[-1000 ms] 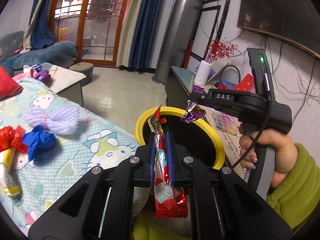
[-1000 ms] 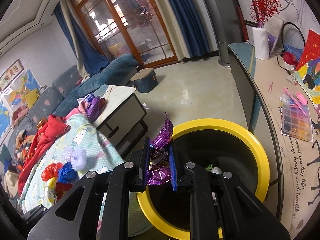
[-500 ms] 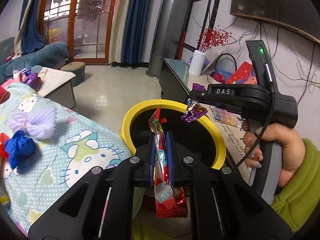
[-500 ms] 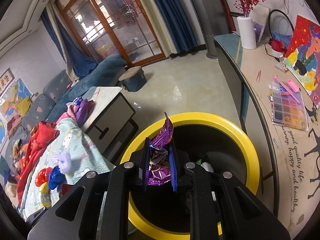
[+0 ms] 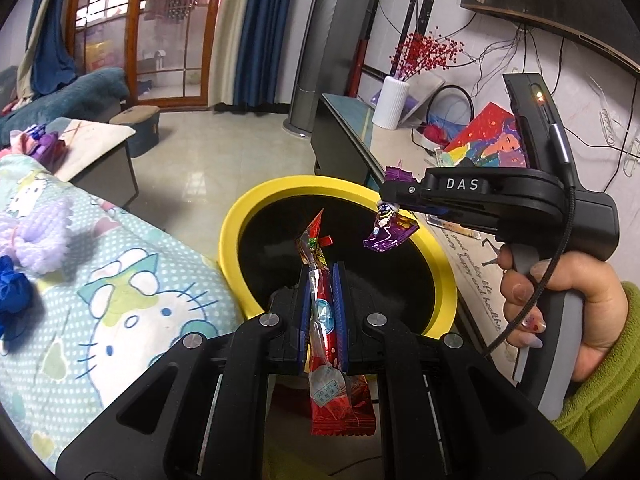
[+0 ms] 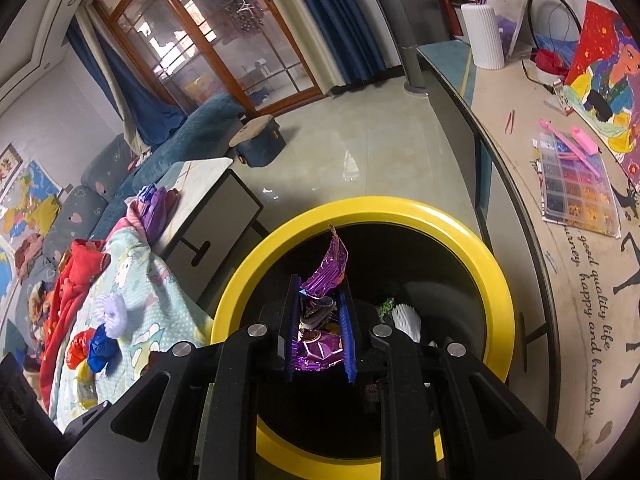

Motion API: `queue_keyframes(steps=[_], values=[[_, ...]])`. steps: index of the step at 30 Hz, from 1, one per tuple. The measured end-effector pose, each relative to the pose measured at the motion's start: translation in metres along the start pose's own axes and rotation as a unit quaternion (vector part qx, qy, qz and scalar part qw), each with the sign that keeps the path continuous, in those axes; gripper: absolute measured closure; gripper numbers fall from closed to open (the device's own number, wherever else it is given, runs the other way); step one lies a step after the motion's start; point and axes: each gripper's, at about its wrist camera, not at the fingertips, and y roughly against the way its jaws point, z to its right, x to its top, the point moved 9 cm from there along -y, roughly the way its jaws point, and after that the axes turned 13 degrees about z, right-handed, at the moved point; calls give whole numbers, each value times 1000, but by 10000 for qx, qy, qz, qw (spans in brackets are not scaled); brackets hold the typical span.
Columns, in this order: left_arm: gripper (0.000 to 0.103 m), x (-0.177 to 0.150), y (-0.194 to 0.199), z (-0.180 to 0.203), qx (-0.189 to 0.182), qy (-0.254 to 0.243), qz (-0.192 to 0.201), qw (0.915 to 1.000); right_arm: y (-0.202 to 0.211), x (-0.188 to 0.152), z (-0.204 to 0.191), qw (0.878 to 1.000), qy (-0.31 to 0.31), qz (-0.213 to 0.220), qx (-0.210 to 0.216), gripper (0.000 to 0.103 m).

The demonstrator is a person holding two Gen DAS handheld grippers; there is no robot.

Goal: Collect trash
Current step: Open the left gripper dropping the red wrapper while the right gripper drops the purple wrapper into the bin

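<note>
My left gripper (image 5: 321, 280) is closed on a red wrapper (image 5: 326, 320), which stands upright between the two blue pads; its twisted top end is over the black opening of the yellow-rimmed trash bin (image 5: 240, 216). My right gripper (image 6: 318, 312) is pinching a purple wrapper (image 6: 320, 332) (crumpled, shiny foil), and it also hangs above the bin opening. Inside the bin I see something white and a small green piece. The bin stands between the cartoon-cat blanket (image 5: 120, 300) and the long sideboard (image 6: 560, 240)
</note>
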Motion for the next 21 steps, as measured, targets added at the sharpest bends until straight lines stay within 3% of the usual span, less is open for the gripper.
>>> queue_keyframes(steps=[17,20,21], values=[[96,-5,-26,9,-196,7,-227,9996,0,0,24,9995,-291,-67,-81,81],[80,-5,-24,5,-164,53,-199,9997,1,1,25,9994,-322,-35,-102,77],[65,-5,-23,5,-153,78,-194,9997,2,2,25,9994,-327,-26,-110,75]])
